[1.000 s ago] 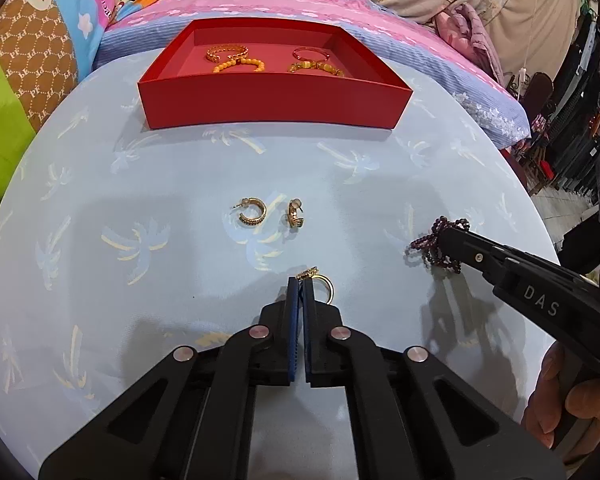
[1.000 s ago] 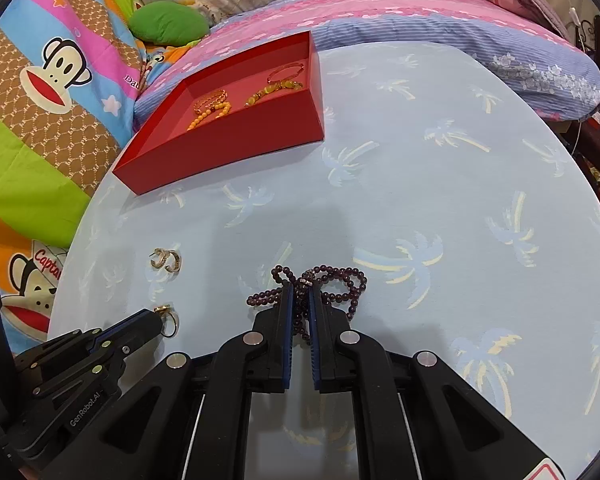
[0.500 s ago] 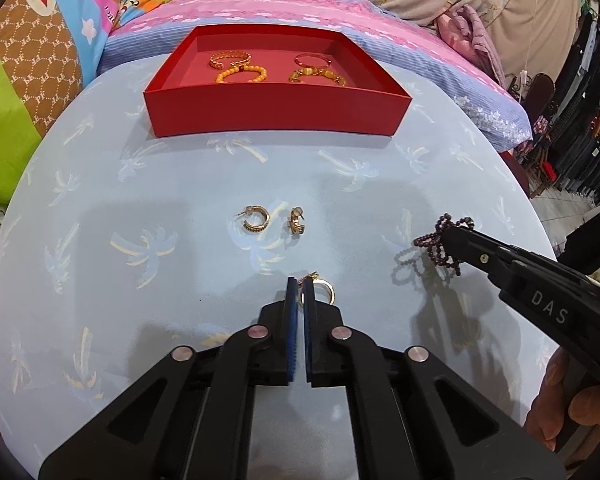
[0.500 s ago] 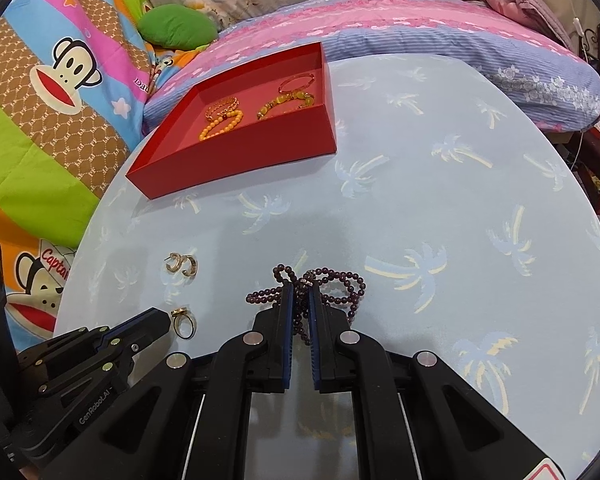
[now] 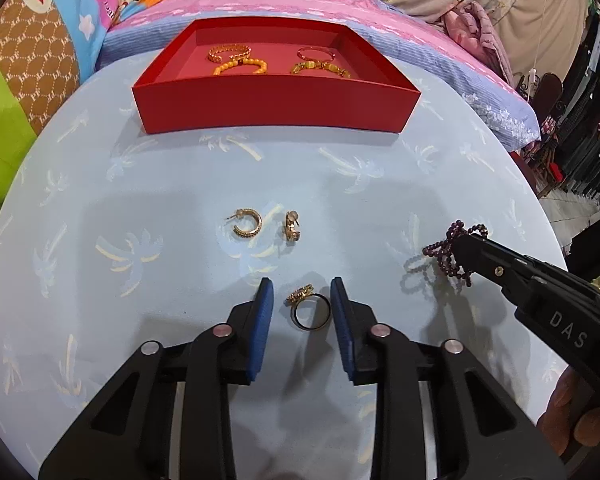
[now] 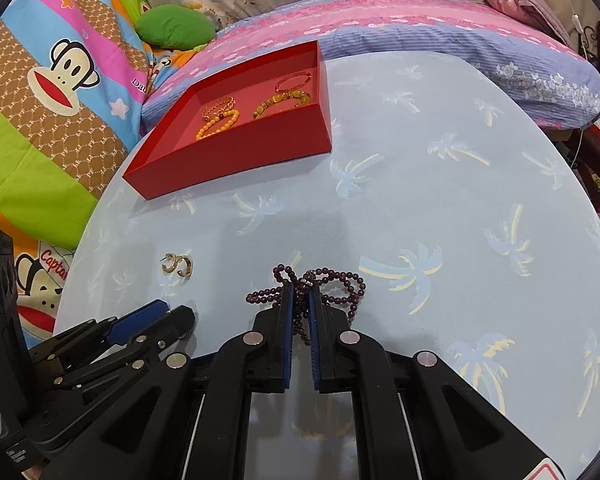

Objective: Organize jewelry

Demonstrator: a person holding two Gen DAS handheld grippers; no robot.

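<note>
Two claws over the palm-print tablecloth [image 5: 180, 184]: left claw [image 5: 302, 300] spread wide, right claw [image 6: 299, 300] gripping purple beads [image 6: 340, 280].

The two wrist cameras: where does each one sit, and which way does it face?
Left wrist: sits behind the left gripper, faces the red tray; open jaws flank the gold ring; a hand shows.
Right wrist: sits behind the right gripper, jaws shut on the purple bead bracelet, tray far left.
Shared: tray, earrings, bracelet, each other's gripper.
</note>
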